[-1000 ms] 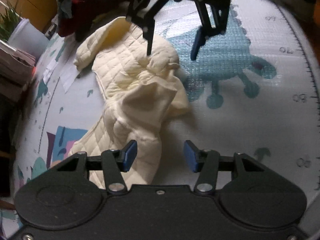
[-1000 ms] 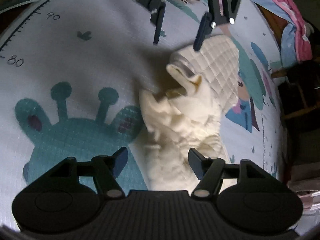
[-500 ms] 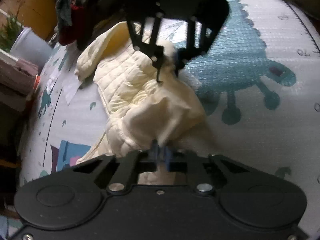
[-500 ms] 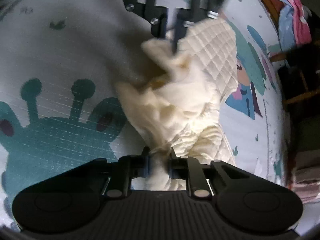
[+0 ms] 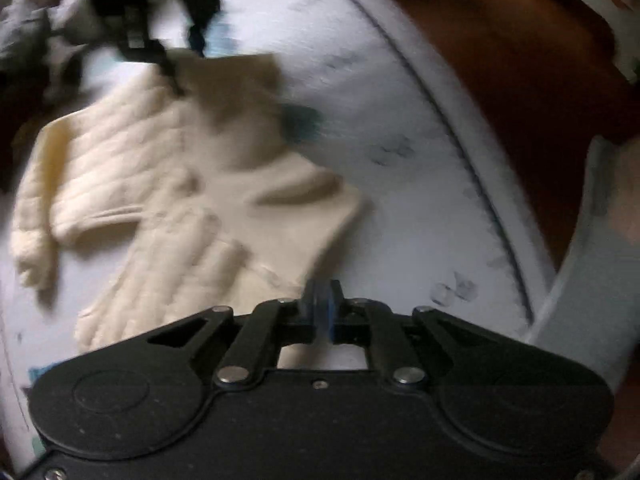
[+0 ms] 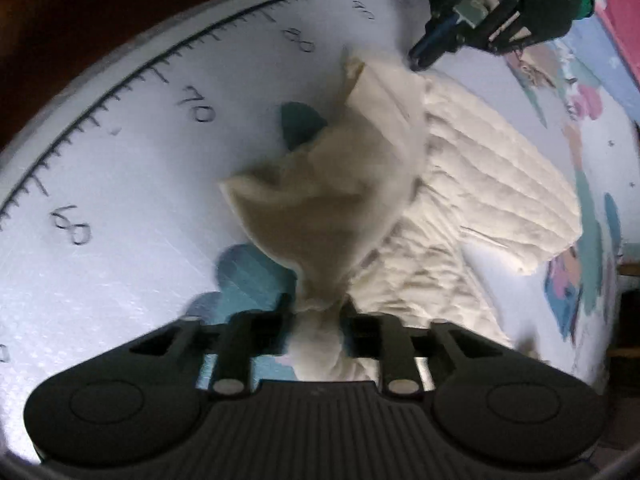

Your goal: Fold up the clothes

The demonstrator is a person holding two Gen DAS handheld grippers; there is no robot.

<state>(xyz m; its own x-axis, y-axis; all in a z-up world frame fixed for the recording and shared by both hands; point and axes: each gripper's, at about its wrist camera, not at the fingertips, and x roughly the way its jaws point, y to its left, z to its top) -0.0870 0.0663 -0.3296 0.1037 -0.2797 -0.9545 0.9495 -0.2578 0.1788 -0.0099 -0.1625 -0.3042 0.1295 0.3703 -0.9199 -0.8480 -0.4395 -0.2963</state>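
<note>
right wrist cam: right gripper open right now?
No. The right gripper is shut on a bunched fold of the cream quilted garment, which passes between its fingers.

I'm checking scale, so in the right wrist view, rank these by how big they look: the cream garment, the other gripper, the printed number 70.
1. cream garment
2. left gripper, farther off, so unsure
3. printed 70

Bare mat beside garment; no obstacles.
</note>
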